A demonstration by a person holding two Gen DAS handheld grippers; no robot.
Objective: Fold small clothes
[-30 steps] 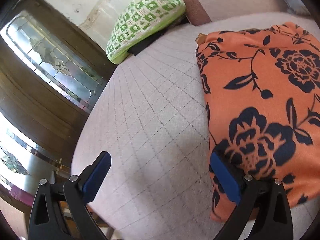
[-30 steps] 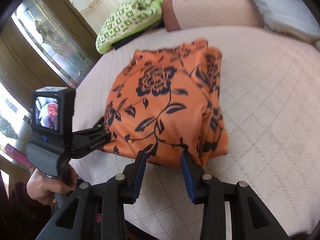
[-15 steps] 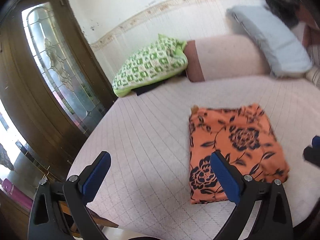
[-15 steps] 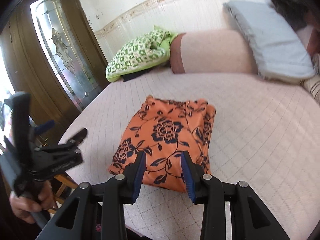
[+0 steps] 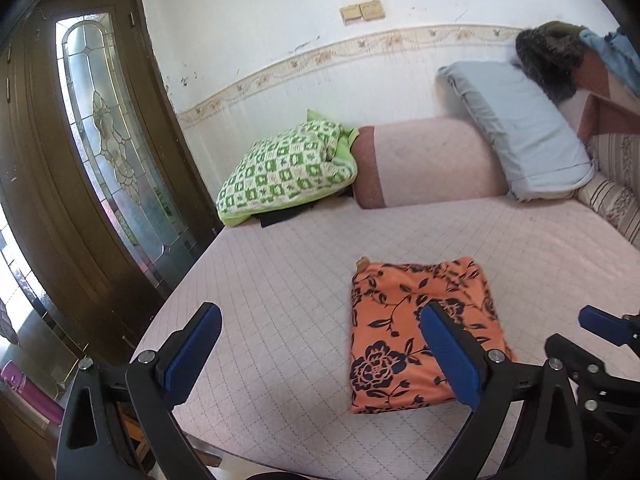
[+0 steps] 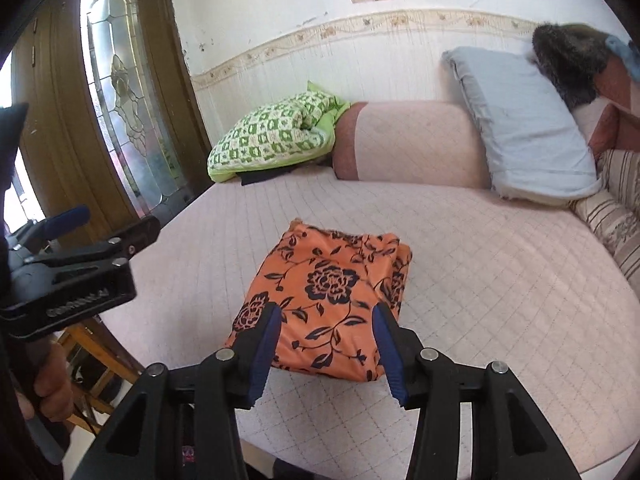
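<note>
An orange garment with dark blue flowers (image 5: 416,332) lies folded into a rectangle on the pink quilted bed (image 5: 280,280); it also shows in the right wrist view (image 6: 324,300). My left gripper (image 5: 320,352) is open wide and empty, held above the bed's near edge, left of the garment. My right gripper (image 6: 324,344) is open and empty, held back from the garment's near edge. The left gripper also shows at the left of the right wrist view (image 6: 96,240).
A green checked blanket (image 5: 288,168), a pink bolster (image 5: 428,160) and a grey-blue pillow (image 5: 516,132) lie at the bed's far end. A striped cushion (image 6: 616,224) is at the right. A wooden door with glass (image 5: 100,140) stands left.
Both grippers have pulled back and up from the folded garment. The right gripper's jaws have opened wider. The garment stays flat on the bed.
</note>
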